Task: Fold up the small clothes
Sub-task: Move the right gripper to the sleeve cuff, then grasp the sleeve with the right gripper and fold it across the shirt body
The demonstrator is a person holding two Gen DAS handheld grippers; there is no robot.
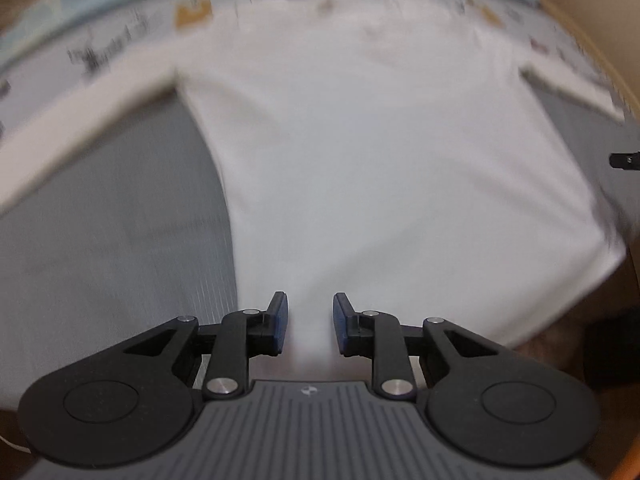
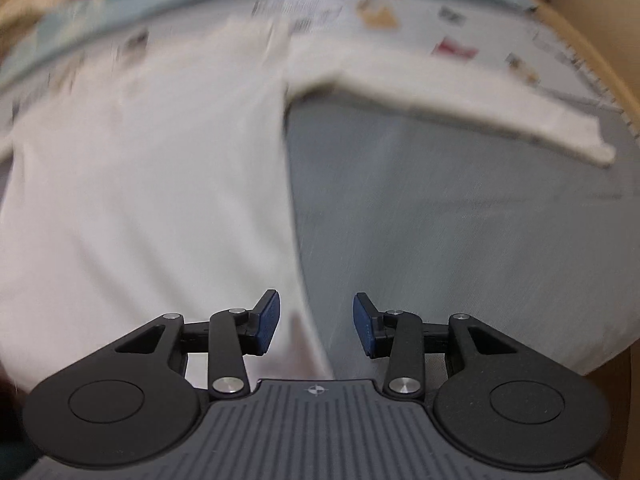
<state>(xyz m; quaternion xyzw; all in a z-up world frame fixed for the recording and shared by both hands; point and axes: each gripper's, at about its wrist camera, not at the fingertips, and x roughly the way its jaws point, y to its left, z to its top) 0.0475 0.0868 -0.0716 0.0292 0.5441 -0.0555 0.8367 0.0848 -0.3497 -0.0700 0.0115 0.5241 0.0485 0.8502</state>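
The soft white cloth shirt [image 1: 380, 168] lies flat on the grey woven surface [image 2: 460, 220]; both tongs [image 1: 310, 322] [image 2: 316, 322] released, holding nothing

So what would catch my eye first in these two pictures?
A white long-sleeved shirt lies spread flat on a grey cloth, filling most of both views, its sleeves stretched out to either side. Low in each picture sits a black gripper with blue pads, the left gripper over the shirt's hem, the right gripper at its side edge, jaws open, holding nothing.

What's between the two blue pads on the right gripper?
Nothing is pinched. In the right wrist view, the open right gripper frames the white shirt's edge and grey cloth below.
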